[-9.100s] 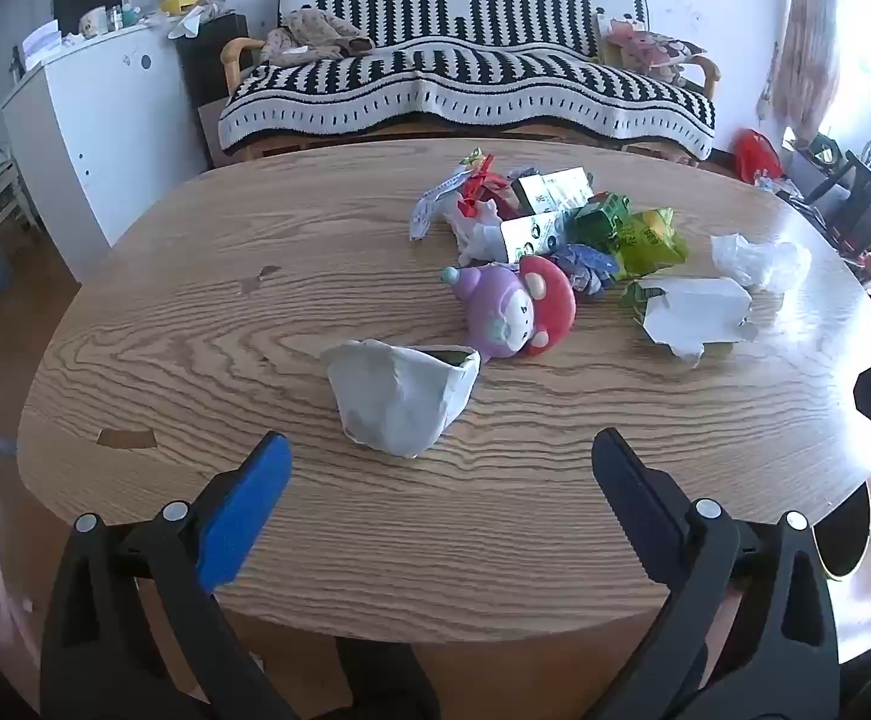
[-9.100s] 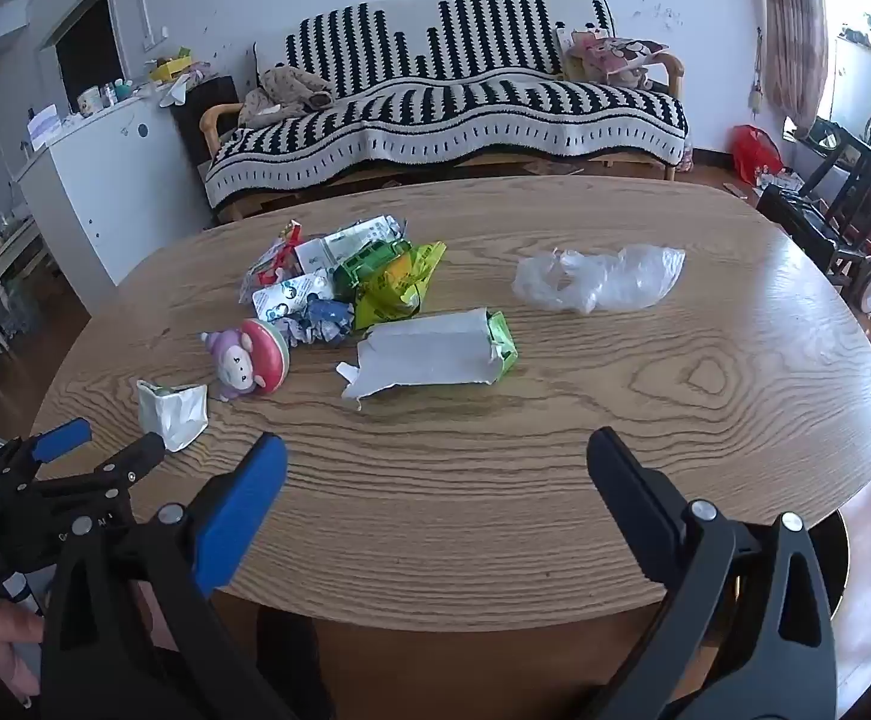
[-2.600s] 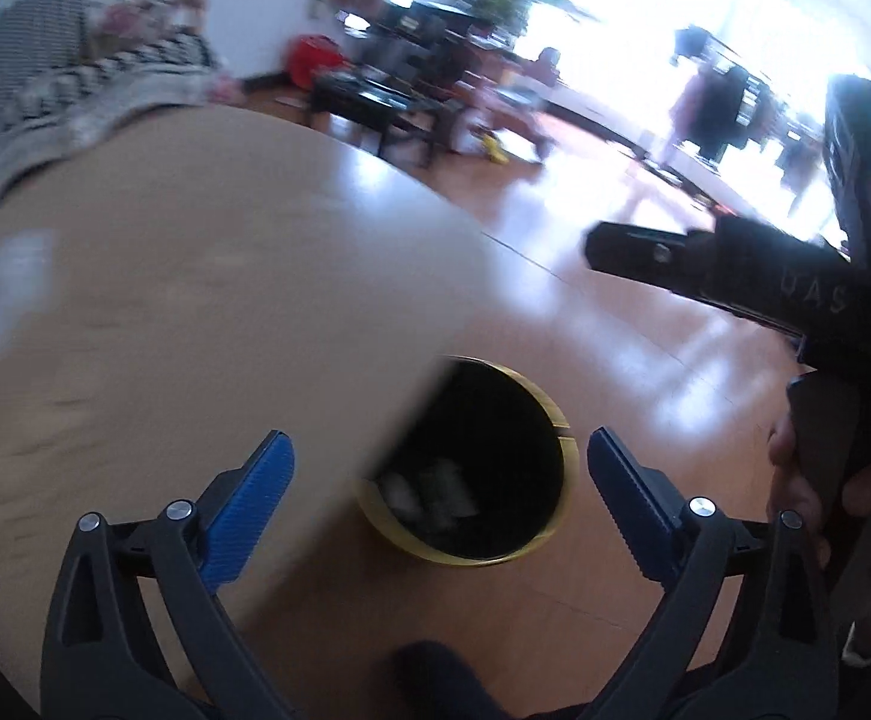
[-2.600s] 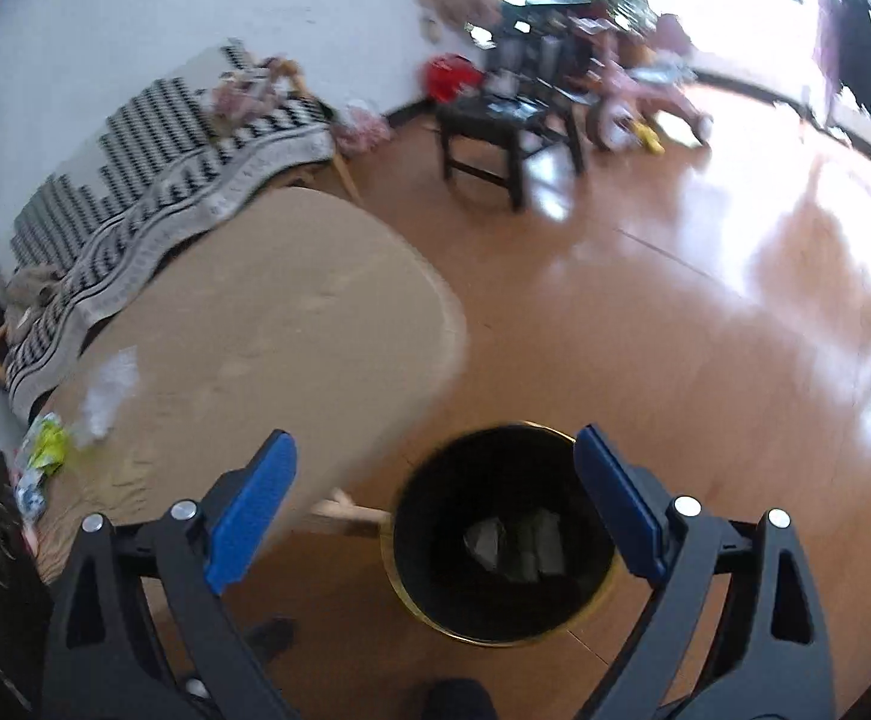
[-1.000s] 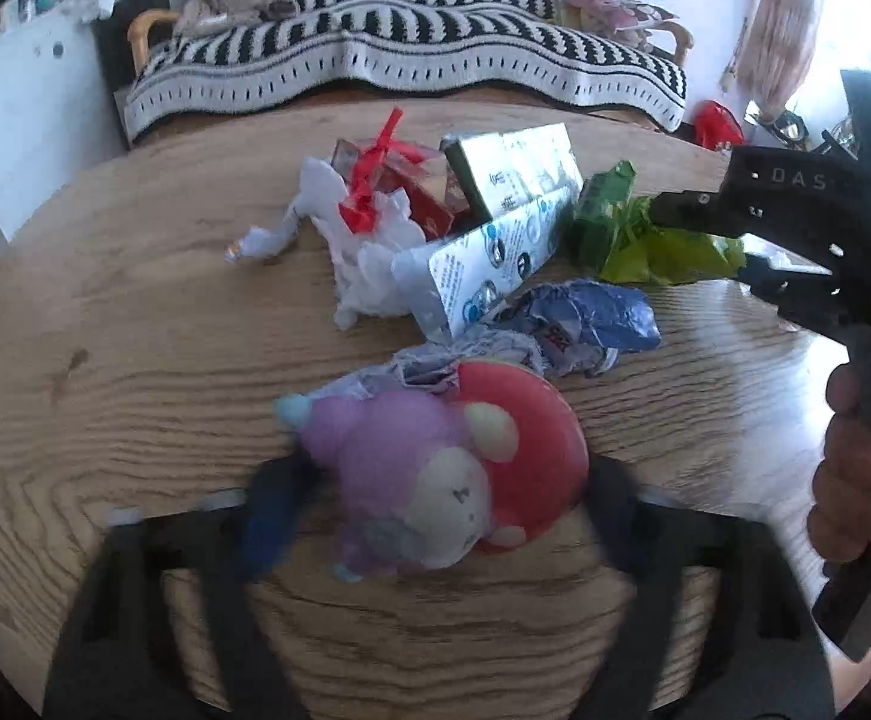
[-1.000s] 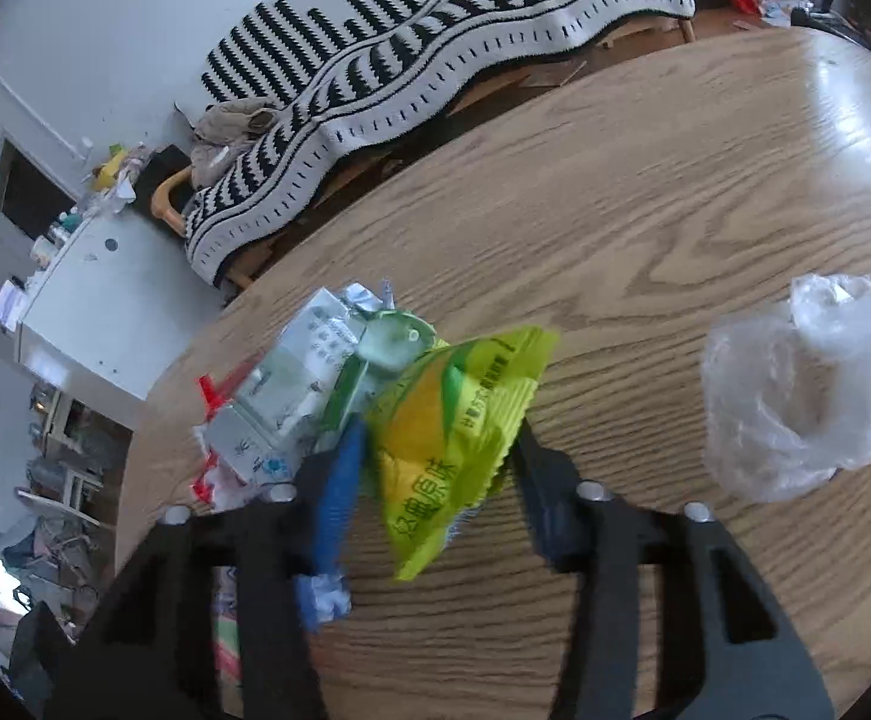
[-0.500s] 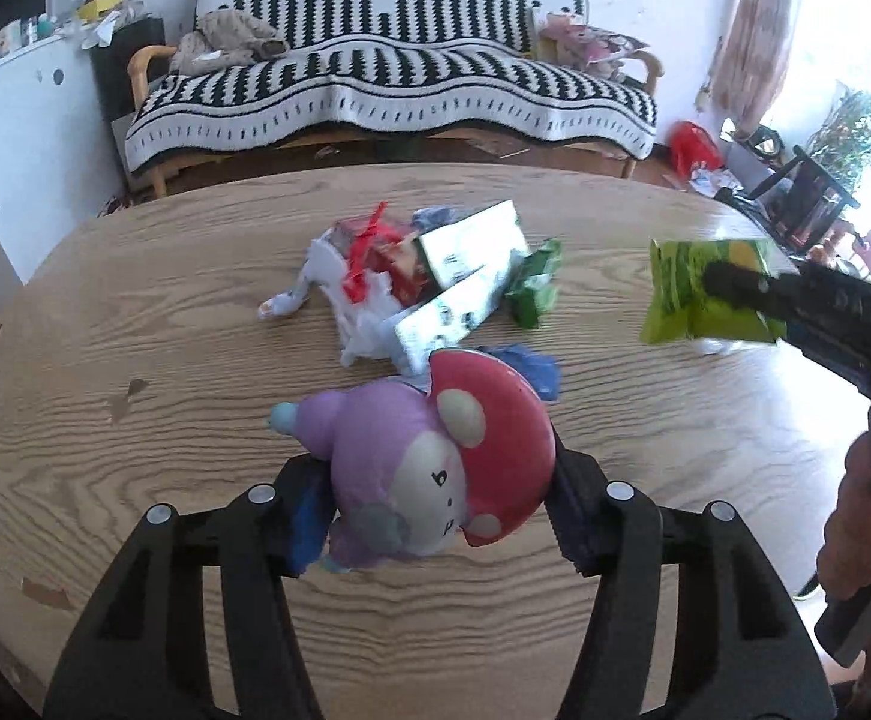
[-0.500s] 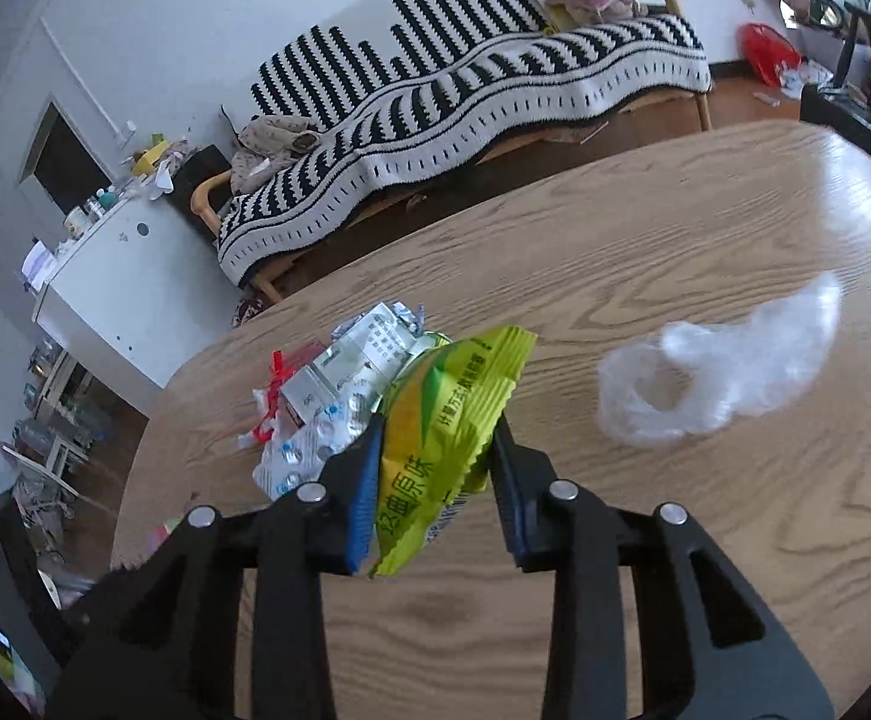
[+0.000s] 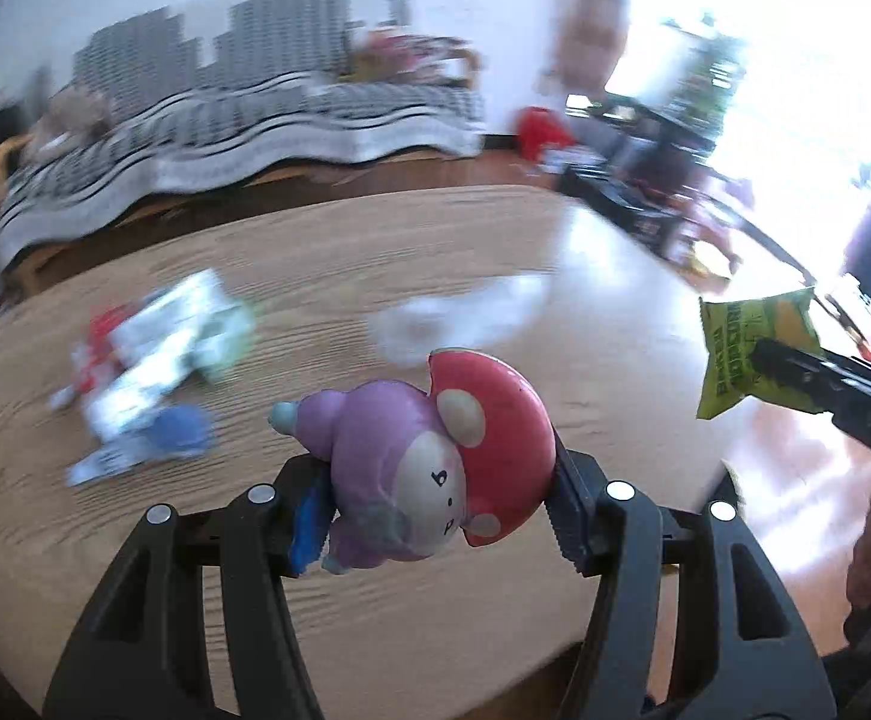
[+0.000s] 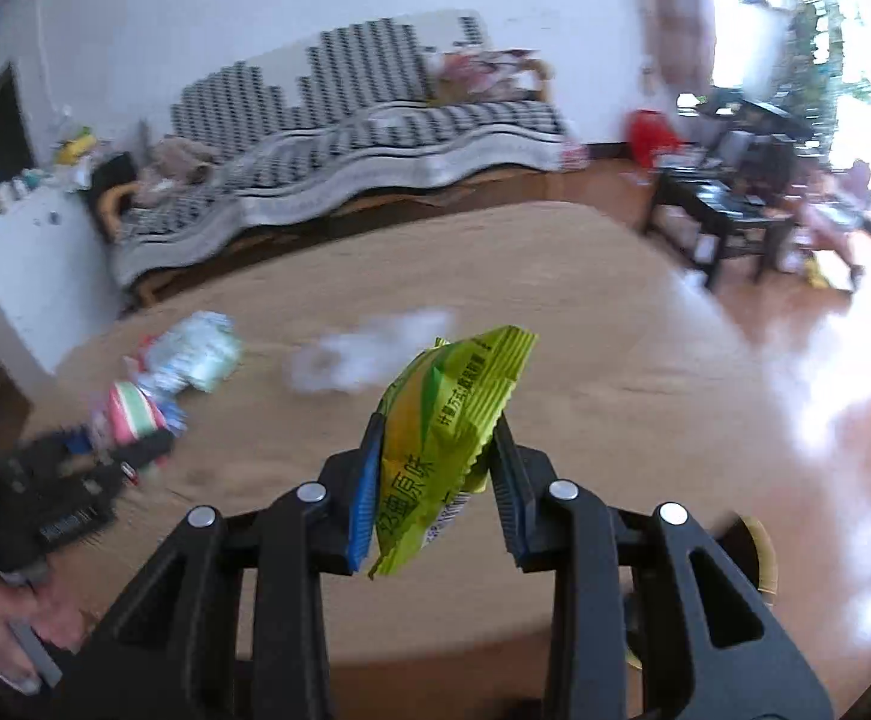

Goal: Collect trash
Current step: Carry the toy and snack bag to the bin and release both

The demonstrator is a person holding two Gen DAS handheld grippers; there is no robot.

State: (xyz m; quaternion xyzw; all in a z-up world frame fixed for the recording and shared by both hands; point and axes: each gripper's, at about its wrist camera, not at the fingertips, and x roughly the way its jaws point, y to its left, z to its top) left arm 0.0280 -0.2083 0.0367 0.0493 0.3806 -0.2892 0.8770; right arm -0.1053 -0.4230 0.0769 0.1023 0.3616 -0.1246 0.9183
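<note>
Both your tongs are loaded. Your left gripper (image 9: 435, 516) clamps the purple toy with the red mushroom cap (image 9: 429, 468), lifted clear above the wooden table (image 9: 315, 276). Your right gripper (image 10: 435, 480) pinches the yellow-green snack packet (image 10: 444, 438), also off the table. Farther out, a blurred heap of wrappers (image 9: 147, 360) lies to the left and a clear plastic bag (image 9: 465, 318) sits beyond the toy. Farthest away stands the striped sofa (image 10: 345, 138).

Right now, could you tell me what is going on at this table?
A person is clearing trash with two handheld grippers. The left gripper is shut on a purple and red mushroom toy; the right gripper is shut on a green snack packet. Both are lifted off the wooden table, where other wrappers and a clear plastic bag remain.
</note>
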